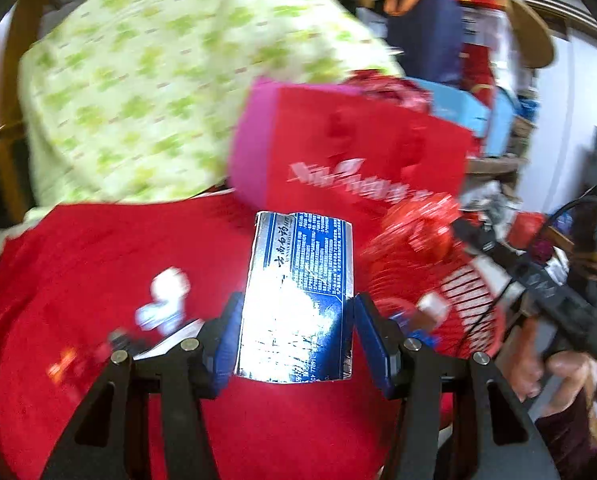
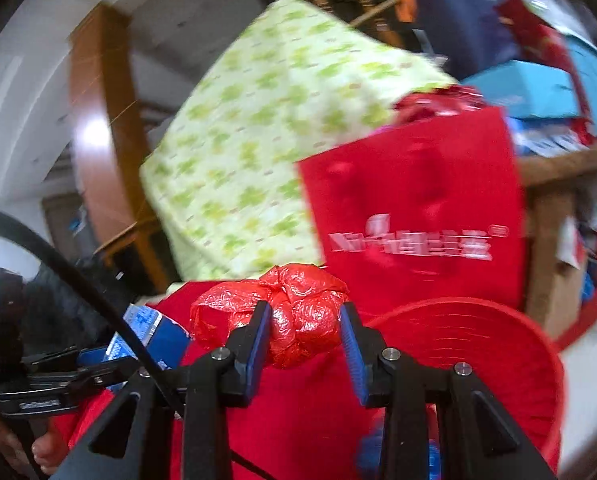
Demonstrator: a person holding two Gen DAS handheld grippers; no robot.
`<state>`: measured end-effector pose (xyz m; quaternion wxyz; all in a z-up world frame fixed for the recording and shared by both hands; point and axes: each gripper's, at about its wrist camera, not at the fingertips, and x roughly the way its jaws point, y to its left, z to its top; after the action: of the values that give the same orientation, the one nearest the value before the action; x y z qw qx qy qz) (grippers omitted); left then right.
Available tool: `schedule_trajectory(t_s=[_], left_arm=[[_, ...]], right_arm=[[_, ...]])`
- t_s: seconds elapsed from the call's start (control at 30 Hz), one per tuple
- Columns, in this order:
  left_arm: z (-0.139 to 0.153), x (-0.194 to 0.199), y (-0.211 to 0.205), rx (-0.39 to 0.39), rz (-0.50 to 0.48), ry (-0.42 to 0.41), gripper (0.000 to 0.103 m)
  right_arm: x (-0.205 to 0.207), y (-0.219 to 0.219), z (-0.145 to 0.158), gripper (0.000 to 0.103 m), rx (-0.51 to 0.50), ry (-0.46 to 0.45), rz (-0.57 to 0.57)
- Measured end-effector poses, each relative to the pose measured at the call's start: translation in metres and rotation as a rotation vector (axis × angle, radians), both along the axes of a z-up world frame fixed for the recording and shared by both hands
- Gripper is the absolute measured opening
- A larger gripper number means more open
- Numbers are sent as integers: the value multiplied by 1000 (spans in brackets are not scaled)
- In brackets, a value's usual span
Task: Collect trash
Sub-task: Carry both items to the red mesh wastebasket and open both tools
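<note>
Left gripper clamps the carton; right gripper pinches the bag wad. Release each squarely over the basket's rim.

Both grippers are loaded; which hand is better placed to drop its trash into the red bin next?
Right, probably. The right gripper holds the red plastic wad beside the bin. The left gripper, holding the blue-and-silver box, sits farther from it.

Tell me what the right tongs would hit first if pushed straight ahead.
Probably the red tote bag standing beyond the right tongs, which are shut on a crumpled red plastic bag; blur makes depth uncertain.
</note>
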<state>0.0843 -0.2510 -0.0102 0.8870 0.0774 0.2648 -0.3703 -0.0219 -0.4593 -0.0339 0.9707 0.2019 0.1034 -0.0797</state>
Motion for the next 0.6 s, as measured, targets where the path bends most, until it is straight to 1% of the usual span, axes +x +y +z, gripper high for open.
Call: schedule_trajectory(t_s=[0.07, 0.17, 0.2, 0.23, 0.3, 0.33, 0.37, 0.4, 0.43, 0.53, 0.6], left_arm=[[4, -5, -23, -10, -44, -5, 57], [9, -11, -63, -36, -99, -8, 58], [9, -11, -73, -39, -109, 2, 58], [7, -10, -86, -38, -123, 22, 60], [2, -10, -104, -36, -140, 37, 61], [-2, -11, -110, -28, -145, 36, 63], [-6, -12, -119, -16, -143, 33, 67], [-11, -11, -125, -5, -144, 40, 73], [-16, -11, -128, -3, -150, 53, 74], [-31, -8, -128, 11, -138, 91, 74], [-35, -5, -119, 12, -125, 102, 74]], right_arm=[[-5, -19, -5, 38, 39, 11, -33], [-14, -51, -17, 38, 142, 25, -78], [-16, -63, -22, 40, 187, 29, -93], [-17, -71, -24, 40, 214, 32, -101], [-19, -86, -30, 41, 271, 39, -109], [-21, -91, -33, 47, 285, 37, -109], [-23, -93, -35, 52, 293, 33, -110], [-25, -96, -38, 65, 307, 31, -118], [-26, -100, -41, 71, 325, 26, -123], [-31, -110, -47, 71, 365, 3, -136], [-34, -109, -44, 71, 356, -27, -150]])
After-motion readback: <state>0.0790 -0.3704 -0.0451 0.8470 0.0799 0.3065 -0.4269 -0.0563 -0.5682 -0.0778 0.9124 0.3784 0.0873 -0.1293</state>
